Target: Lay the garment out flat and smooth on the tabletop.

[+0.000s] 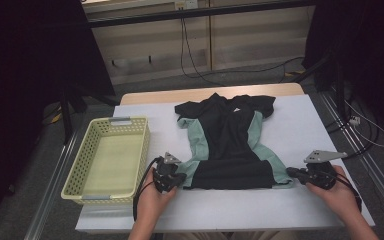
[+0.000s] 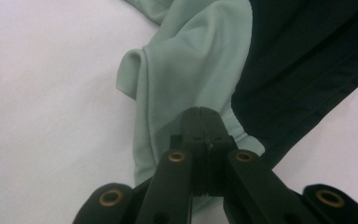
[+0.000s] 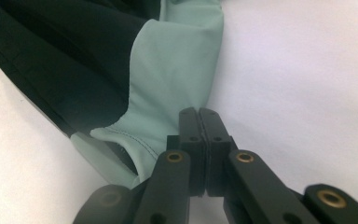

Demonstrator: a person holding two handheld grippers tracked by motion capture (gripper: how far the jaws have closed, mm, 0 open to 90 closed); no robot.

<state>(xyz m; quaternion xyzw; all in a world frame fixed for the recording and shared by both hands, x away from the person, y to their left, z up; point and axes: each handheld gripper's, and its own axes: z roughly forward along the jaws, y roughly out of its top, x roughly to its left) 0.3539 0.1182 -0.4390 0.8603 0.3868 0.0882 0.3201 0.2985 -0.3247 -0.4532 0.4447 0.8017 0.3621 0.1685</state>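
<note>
Black and mint, the shirt (image 1: 228, 145) lies flat on the white table (image 1: 305, 125), collar away from the person, beside a yellow basket (image 1: 109, 159). The left gripper (image 1: 180, 178) is pinched shut on the mint hem corner; the right gripper (image 1: 291, 173) sits at the other corner, jaws closed, seemingly nipping the cloth edge. This looks like the start of a fold: next, both corners must lift together and travel toward the collar. The gripper views show the pinches close up; the high view gives the whole layout.
</note>
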